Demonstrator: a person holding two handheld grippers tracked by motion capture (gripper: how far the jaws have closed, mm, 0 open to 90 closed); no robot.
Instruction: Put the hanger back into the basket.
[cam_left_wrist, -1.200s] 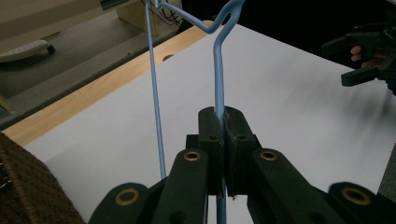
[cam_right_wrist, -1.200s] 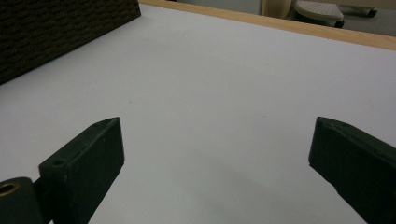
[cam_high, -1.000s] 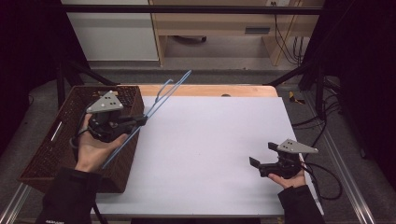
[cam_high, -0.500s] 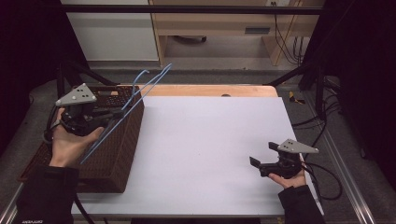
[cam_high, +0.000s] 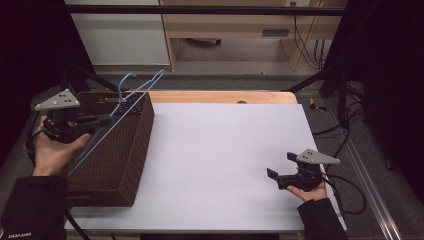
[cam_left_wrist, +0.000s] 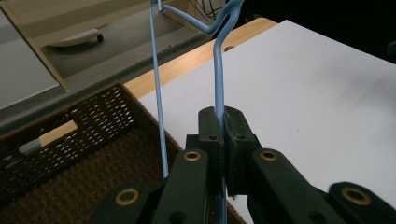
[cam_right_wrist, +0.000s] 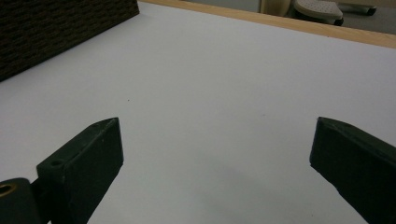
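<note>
1. High view: left gripper (cam_high: 102, 120) over the brown wicker basket (cam_high: 125, 165), jaws pinched on a blue wire hanger (cam_high: 131, 97).
2. Left gripper view: hanger wire (cam_left_wrist: 218, 79) runs up from betw. the pads; its hook ahead, above them.
3. Right gripper (cam_high: 274, 177) low over the white table (cam_high: 225, 150), jaws spread wide, holding nothing; basket far off to its left.

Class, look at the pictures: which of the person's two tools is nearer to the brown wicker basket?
Left. The left tool hangs over the wicker basket, shut on a blue wire hanger. The right tool rests open across the white table.
</note>
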